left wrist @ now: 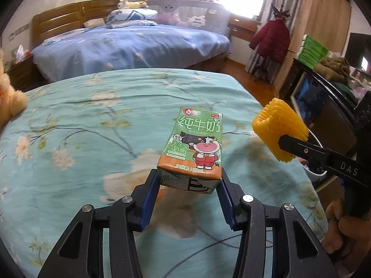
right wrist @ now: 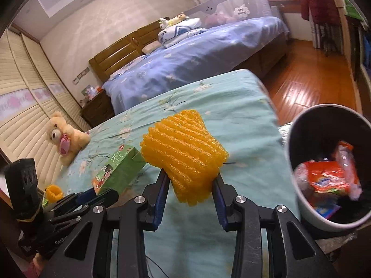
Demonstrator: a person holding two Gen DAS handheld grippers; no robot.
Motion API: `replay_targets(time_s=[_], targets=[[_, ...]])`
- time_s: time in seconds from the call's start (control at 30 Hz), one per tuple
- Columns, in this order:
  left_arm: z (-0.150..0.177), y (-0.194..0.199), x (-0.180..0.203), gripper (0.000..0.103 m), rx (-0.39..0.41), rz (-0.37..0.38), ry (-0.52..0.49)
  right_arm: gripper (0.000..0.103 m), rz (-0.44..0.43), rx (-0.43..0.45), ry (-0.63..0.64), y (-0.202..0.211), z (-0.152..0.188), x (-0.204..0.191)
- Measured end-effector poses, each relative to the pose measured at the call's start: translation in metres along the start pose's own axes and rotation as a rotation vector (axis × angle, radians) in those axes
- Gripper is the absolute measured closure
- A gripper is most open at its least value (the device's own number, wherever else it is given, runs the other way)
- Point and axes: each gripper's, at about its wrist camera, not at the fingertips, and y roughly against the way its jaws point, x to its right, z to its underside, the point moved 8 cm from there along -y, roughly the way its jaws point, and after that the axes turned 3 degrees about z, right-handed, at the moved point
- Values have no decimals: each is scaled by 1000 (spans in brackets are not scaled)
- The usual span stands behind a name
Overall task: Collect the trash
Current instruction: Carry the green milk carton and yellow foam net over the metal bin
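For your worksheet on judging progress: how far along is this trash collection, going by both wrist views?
Done: wrappers already lie in the bin. In hand: the left hand-held gripper clamps a milk carton, and the right hand-held gripper clamps yellow foam netting; both are off the bedspread. Left: drop both in, then fetch the yellow piece by the teddy bear.

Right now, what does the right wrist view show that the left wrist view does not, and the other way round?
Only the right wrist view shows the trash bin with wrappers inside, the whole teddy bear, and a second yellow foam piece at the bed's edge. Only the left wrist view shows the milk carton's printed front and the person's hand on the right tool. Both show the left gripper shut on the milk carton, the right gripper shut on the yellow foam net, the teal bedspread and the blue bed.
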Motion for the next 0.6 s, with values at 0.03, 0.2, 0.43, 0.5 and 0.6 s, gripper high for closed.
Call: replay_targets(time_s=[0.03, 0.2, 0.43, 0.5, 0.6], targets=[[0, -1, 2, 56, -1, 3, -4, 66, 8, 3, -1, 2, 1, 2], [-2, -6, 18, 56, -6, 19, -30, 66, 36, 8, -33, 14, 6, 21], [-6, -11, 38, 56, -5, 34, -64, 66, 50, 30, -60, 28, 8, 35], [-7, -11, 44, 56, -2, 39, -75, 66, 55, 33, -65, 30, 8, 38], [-10, -12, 54, 56, 2, 45, -93, 66, 58, 40, -71, 34, 9, 40]])
